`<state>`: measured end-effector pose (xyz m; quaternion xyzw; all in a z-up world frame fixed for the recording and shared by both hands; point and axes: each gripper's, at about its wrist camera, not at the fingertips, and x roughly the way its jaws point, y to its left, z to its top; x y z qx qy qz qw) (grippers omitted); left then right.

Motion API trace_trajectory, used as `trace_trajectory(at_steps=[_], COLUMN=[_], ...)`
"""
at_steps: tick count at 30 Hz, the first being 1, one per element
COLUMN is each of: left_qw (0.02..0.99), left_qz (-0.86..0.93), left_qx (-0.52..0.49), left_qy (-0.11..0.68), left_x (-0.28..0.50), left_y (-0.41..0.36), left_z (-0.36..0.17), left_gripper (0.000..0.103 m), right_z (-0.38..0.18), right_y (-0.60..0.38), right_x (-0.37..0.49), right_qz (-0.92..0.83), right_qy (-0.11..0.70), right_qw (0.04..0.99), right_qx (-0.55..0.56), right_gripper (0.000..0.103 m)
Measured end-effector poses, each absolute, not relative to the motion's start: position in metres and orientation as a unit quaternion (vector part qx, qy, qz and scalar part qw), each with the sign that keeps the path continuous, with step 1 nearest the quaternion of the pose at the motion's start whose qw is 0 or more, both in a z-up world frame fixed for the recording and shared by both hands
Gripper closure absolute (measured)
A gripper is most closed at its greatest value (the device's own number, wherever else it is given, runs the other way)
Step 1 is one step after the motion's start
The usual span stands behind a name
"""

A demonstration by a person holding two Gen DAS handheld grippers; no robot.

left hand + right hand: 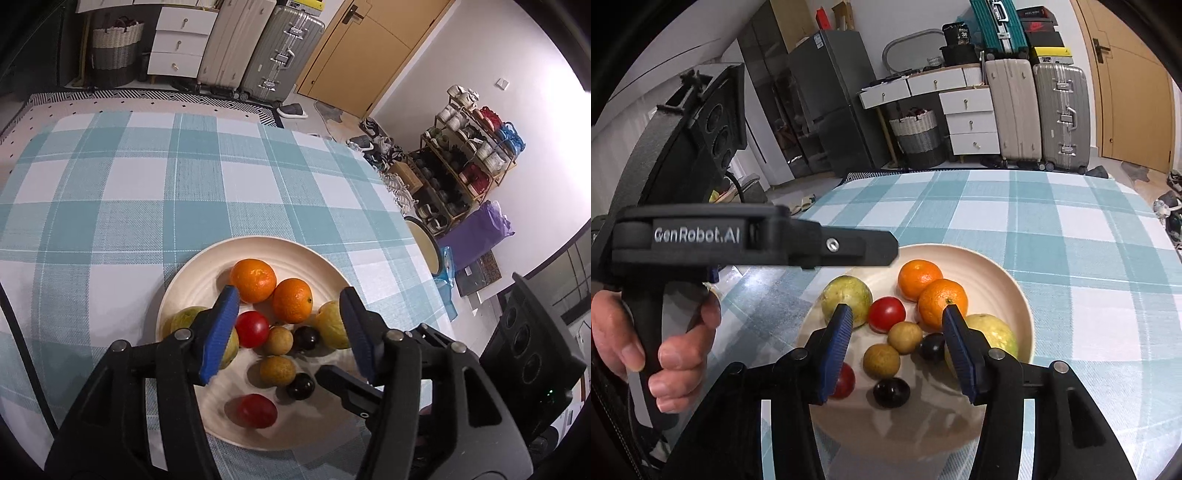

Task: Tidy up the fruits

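Currently both the left hand-held gripper and right hand-held gripper are hovering open, empty, over the plate of fruit on the desk.

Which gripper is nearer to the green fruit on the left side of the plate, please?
Left, probably. The left gripper reaches over the green fruit, its left finger covering part of it. The right gripper is beside it, left fingertip at its edge.
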<state>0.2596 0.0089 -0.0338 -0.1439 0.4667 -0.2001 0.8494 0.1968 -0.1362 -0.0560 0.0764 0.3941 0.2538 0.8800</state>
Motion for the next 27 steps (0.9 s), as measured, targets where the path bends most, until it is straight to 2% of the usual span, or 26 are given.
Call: trace_trajectory(at_steps=[5, 11, 16, 22, 25, 27], left_qw=[0.860, 0.878, 0.893, 0.914, 0.921, 0.925], left_qz=[-0.195, -0.181, -0.167, -0.137, -0.128, -0.123], left_qx=[-0.133, -0.112, -0.098, -0.085, -0.077, -0.074], left_qy=[0.452, 0.429, 0.407, 0.373, 0.359, 0.351], left_x=[0.242, 0.217, 0.197, 0.168, 0.155, 0.145], left_y=[0.007, 0.004, 0.004, 0.010, 0.011, 0.012], left_z=[-0.019, -0.004, 0.009, 0.025, 0.031, 0.035], left_gripper=[0.049, 0.049, 0.048, 0.029, 0.027, 0.021], right_z=[-0.051, -0.037, -0.020, 0.000, 0.009, 0.015], right_y=[-0.145, -0.154, -0.161, -0.175, -0.179, -0.179], right_x=[0.186, 0.174, 0.162, 0.148, 0.139, 0.134], right_qz=[0.242, 0.231, 0.208, 0.177, 0.177, 0.182], right_qy=[0.386, 0.360, 0.332, 0.306, 0.297, 0.292], right_qw=[0.886, 0.900, 0.916, 0.931, 0.934, 0.934], right_qx=[0.081, 0.086, 0.085, 0.088, 0.093, 0.092], right_gripper=[0.048, 0.038, 0.016, 0.009, 0.008, 0.008])
